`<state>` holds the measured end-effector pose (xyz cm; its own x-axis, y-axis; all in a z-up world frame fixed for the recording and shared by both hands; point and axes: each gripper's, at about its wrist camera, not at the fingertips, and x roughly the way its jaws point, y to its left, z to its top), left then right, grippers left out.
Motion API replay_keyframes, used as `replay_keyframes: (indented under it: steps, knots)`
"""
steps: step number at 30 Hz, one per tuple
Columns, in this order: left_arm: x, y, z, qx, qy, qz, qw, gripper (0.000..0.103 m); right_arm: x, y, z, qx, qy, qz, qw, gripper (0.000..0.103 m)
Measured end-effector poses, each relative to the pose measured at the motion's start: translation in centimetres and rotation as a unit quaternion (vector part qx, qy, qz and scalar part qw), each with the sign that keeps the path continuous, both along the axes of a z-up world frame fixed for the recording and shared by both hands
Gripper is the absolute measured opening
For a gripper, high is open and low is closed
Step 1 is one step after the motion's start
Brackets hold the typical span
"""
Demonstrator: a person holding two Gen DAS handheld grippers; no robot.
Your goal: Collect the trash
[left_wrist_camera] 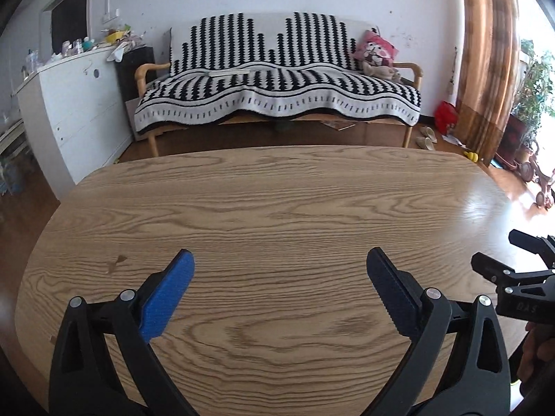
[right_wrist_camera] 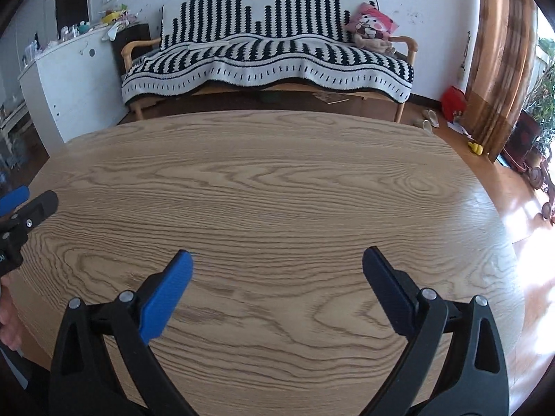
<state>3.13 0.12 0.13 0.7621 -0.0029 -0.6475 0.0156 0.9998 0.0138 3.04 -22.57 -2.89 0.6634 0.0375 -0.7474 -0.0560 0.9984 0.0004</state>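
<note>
Left wrist view shows the left gripper point(left_wrist_camera: 279, 260) wide apart, holding nothing. The right gripper point(right_wrist_camera: 277, 260) is wide apart too. No trash shows on the wooden table point(left_wrist_camera: 277, 190), so collecting looks done.

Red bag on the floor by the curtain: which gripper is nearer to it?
Right. The right gripper sits on the table's side toward the red bag; the left gripper is beside it, farther away.

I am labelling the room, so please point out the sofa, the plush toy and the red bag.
sofa point(left_wrist_camera: 277, 79): left wrist view, on the striped seat cover.
plush toy point(left_wrist_camera: 376, 55): left wrist view, on its pink head.
red bag point(right_wrist_camera: 453, 101): right wrist view, on its middle, by the curtain.
</note>
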Motion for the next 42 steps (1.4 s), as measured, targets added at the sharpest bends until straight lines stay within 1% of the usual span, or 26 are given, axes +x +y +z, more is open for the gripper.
replay_keyframes:
  steps: [5, 17, 27, 31, 35, 42]
  knots:
    - [0.8, 1.2, -0.5, -0.005, 0.006, 0.007, 0.9999, 0.096, 0.3, 0.0, -0.5, 0.005, 0.009, -0.002, 1.000, 0.095]
    - [0.8, 1.7, -0.8, -0.005, 0.007, 0.012, 0.9999, 0.096, 0.3, 0.3, -0.5, -0.001, 0.010, 0.008, 1.000, 0.095]
    - [0.9, 1.8, -0.8, -0.003, 0.011, 0.012, 0.9999, 0.096, 0.0, -0.1, -0.5, 0.000, 0.009, 0.006, 1.000, 0.095]
    - [0.7, 1.8, -0.4, -0.014, 0.008, 0.010, 0.9998, 0.096, -0.1, -0.4, -0.5, 0.000, 0.009, 0.003, 1.000, 0.095]
    - [0.5, 1.3, -0.6, -0.005, 0.008, 0.003, 0.9999, 0.096, -0.3, -0.6, -0.4, -0.001, 0.009, -0.001, 1.000, 0.095]
    - [0.7, 1.4, -0.7, -0.011, 0.013, 0.010, 0.9998, 0.096, -0.6, -1.1, -0.3, -0.002, 0.008, -0.003, 1.000, 0.095]
